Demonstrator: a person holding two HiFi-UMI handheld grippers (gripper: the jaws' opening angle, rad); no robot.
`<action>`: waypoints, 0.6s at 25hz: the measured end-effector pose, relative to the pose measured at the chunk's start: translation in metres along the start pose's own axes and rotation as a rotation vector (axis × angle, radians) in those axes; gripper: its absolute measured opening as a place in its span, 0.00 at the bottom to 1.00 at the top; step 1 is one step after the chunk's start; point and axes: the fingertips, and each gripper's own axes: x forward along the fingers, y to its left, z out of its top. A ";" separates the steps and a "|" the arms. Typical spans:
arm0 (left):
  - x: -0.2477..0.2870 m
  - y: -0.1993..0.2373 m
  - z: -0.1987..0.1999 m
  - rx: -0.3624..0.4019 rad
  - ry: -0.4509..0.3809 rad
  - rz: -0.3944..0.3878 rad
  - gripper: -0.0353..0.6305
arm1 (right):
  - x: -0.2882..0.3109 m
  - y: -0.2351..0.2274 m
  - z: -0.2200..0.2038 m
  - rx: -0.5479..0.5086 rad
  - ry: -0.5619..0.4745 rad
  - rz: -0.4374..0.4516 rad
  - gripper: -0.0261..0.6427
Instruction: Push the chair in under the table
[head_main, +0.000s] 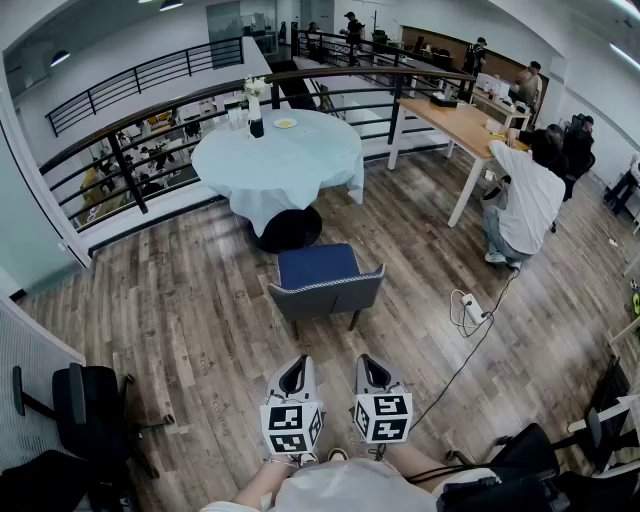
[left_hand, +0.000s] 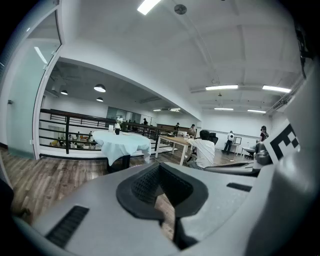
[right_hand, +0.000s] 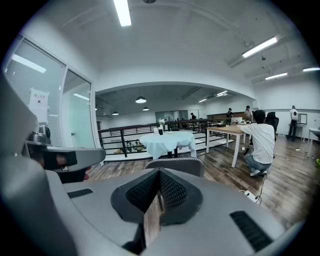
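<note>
Nearest the camera, at the bottom middle of the head view, the left tool (head_main: 295, 365) and the right tool (head_main: 372, 362) are held side by side, each with its marker cube (head_main: 291, 428) facing up. Both point toward the far side of the room and slightly down. In its own view each tool has its jaws pressed together with nothing between them. Neither tool touches anything.

Just beyond the tools, and apart from them, stands the chair (head_main: 325, 280). It has a blue seat and a grey back, and the back is turned to the tools. It stands upright on the plank floor (head_main: 180, 300), on the near side of the round bench (head_main: 310, 160). The seat's far edge comes close to the bench's dark foot, but most of the seat lies out from under the top.

A pale cloth covers the bench and hangs over its rim. At its far left edge stands a vase (head_main: 256, 110) of flowers, with a small plate (head_main: 285, 123) just to its right.

A black railing (head_main: 150, 110) curves behind the bench. Far to the right, a person (head_main: 525, 200) in a white shirt crouches beside a wooden bench (head_main: 460, 125). A power strip (head_main: 472, 310) with its cable lies on the floor right of the chair. A black office chair (head_main: 85, 410) stands near left.
</note>
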 end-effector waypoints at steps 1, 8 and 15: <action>-0.001 0.000 -0.001 0.002 0.001 0.001 0.06 | -0.001 0.000 -0.001 0.000 0.000 0.000 0.06; -0.006 0.000 -0.006 0.005 0.012 0.001 0.06 | -0.004 0.002 -0.007 0.006 0.008 -0.001 0.06; -0.010 0.009 -0.016 0.002 0.032 -0.005 0.06 | 0.000 0.006 -0.018 0.046 0.030 -0.022 0.06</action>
